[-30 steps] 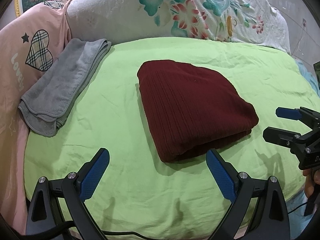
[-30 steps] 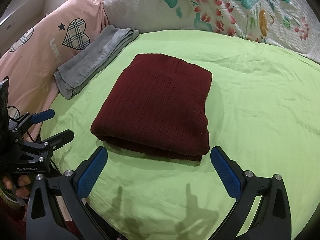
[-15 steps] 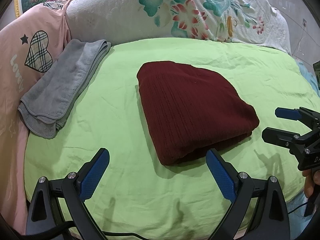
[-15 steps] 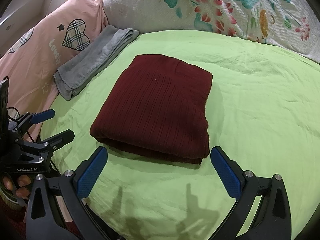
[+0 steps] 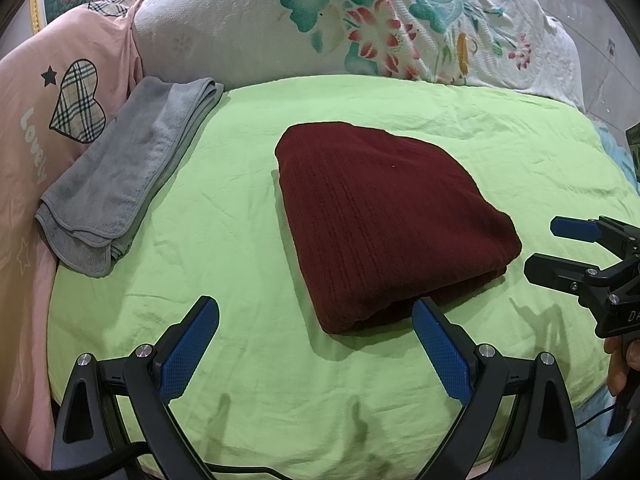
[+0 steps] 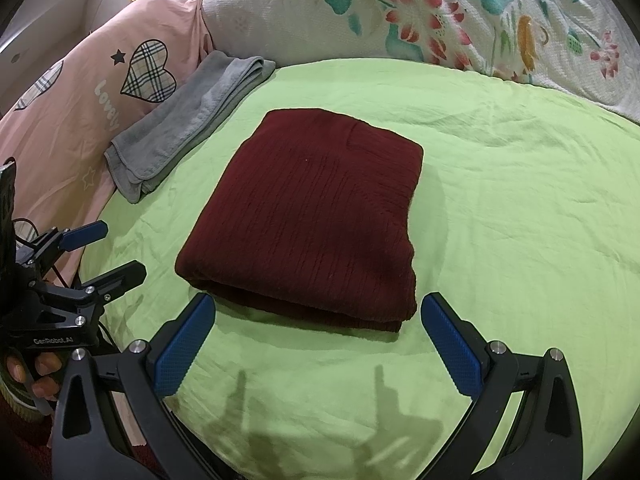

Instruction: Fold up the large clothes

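A dark red ribbed knit garment [image 5: 384, 216] lies folded into a thick rectangle in the middle of the green bed sheet [image 5: 248, 248]; it also shows in the right wrist view [image 6: 316, 208]. My left gripper [image 5: 316, 344] is open and empty, hovering just in front of the garment's near corner. My right gripper [image 6: 318, 344] is open and empty, just in front of the garment's folded near edge. The right gripper also shows at the right edge of the left wrist view [image 5: 560, 248]; the left gripper shows at the left edge of the right wrist view [image 6: 104, 252].
A folded grey towel [image 5: 124, 172] lies at the sheet's left edge, beside a pink pillow with a plaid heart [image 5: 44, 128]. A white floral quilt [image 5: 360, 24] is bunched along the back. The bed's near edge drops off below the grippers.
Both views have shifted very slightly; the garment sits a touch lower in the frames. Both grippers stay open and empty, and the garment has not moved on the bed.
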`<action>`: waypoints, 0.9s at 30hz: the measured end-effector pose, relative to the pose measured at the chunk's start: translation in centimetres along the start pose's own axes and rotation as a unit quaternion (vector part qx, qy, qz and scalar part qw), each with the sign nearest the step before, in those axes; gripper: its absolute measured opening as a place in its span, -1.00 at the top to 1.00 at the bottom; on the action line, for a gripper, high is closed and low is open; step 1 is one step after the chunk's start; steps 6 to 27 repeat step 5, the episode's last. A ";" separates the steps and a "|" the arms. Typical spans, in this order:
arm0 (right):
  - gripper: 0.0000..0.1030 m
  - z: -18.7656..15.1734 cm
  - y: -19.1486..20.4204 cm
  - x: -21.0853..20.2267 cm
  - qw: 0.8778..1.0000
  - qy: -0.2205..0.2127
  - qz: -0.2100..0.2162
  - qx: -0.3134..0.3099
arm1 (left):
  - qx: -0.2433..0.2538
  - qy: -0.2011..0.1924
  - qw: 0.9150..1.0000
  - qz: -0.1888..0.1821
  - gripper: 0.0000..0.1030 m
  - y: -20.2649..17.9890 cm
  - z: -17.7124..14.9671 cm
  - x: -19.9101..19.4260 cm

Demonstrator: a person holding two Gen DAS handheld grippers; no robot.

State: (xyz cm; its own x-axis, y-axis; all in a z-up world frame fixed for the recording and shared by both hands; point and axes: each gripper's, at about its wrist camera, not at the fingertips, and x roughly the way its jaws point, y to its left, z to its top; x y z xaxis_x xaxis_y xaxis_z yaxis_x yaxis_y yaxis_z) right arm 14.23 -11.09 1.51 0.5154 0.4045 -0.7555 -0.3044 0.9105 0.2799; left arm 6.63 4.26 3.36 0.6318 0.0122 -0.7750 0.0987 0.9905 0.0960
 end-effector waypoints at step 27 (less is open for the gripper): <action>-0.99 0.2 0.0 0.5 1.000 0.000 0.001 0.004 | -0.006 0.006 1.000 -0.003 -0.90 0.3 0.3 0.5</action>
